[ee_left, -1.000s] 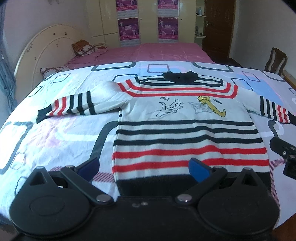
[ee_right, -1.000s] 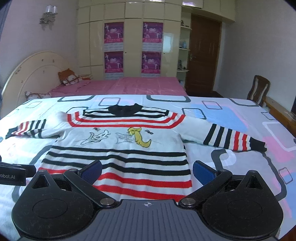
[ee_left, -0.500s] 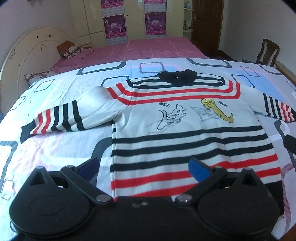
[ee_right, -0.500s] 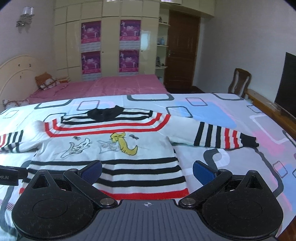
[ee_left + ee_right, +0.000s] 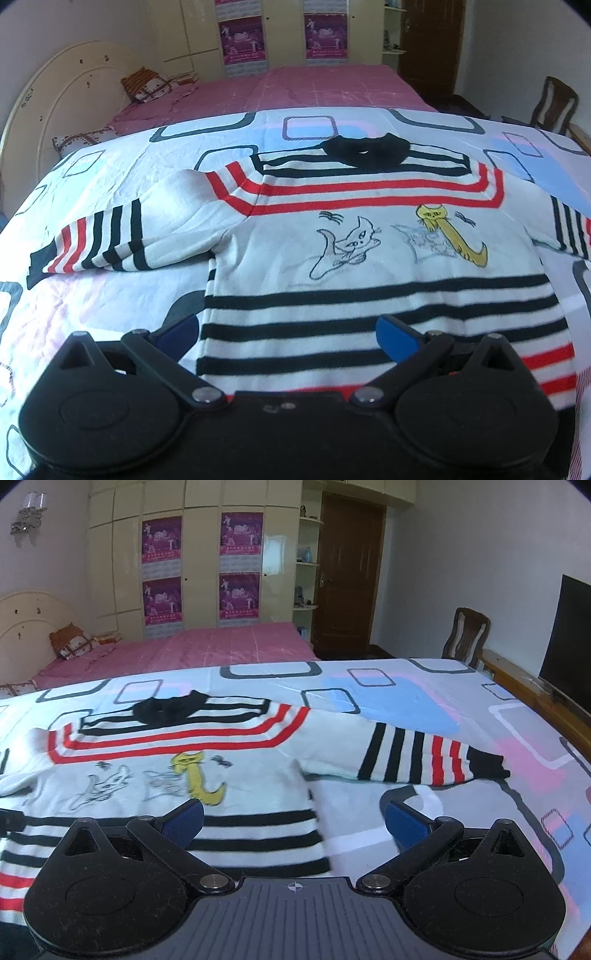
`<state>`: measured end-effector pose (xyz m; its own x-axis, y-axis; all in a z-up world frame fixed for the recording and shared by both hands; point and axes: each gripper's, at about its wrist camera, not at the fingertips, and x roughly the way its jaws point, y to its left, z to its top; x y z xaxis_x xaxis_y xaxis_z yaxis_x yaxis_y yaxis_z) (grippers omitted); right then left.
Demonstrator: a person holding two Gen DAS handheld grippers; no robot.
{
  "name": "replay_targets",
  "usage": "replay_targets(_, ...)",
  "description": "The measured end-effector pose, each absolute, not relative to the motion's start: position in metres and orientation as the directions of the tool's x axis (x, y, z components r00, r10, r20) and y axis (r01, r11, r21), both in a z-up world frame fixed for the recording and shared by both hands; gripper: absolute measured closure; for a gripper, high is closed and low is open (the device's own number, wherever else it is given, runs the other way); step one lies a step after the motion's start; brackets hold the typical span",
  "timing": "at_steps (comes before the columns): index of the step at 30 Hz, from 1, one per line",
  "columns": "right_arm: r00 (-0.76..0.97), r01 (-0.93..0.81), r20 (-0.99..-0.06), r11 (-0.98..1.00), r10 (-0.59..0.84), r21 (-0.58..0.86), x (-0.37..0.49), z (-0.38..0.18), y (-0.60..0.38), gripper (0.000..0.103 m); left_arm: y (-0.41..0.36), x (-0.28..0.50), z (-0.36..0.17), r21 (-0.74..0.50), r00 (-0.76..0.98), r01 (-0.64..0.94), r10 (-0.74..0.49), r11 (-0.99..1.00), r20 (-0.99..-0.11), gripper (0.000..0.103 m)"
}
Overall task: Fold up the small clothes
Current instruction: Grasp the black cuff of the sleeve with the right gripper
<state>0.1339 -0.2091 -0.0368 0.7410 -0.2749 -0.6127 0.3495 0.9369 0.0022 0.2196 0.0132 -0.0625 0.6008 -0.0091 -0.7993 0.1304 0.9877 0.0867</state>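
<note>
One striped sweater [image 5: 369, 266] lies flat, front up, on the patterned bedsheet [image 5: 110, 295], its two sleeves spread to either side. Both grippers hover over it with fingers spread and grasping nothing: left gripper [image 5: 288, 334] above the hem's left half, right gripper [image 5: 293, 821] above its right edge

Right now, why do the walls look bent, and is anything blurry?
Left wrist view: the fisheye lens bows the room's edges and darkens the corners; the sweater is sharp mid-frame, soft near the left gripper. Right wrist view: same bending; the sweater's cat drawing looks smeared; the right gripper is crisp.
</note>
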Motion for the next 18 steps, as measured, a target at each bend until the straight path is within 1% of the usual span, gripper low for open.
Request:
replay_targets(5, 0.747, 0.353, -0.607, 0.935, -0.273, 0.014, 0.149, -0.045, -0.255, 0.000, -0.016, 0.238, -0.068, 0.093, 0.599, 0.109, 0.009, 0.990, -0.801, 0.001)
replay_targets(10, 0.737, 0.367, -0.610, 0.930, -0.292, -0.002, 0.163, -0.056, -0.303, 0.000, -0.051, 0.259, -0.078, 0.095, 0.596, 0.110, 0.011, 0.989, -0.803, 0.001)
replay_targets(18, 0.689, 0.446, -0.638, 0.895, -0.344, 0.000, 0.177, -0.084, -0.384, 0.000, -0.105, 0.289, -0.103, 0.106, 0.576, 0.150, 0.000, 0.983, -0.817, 0.003)
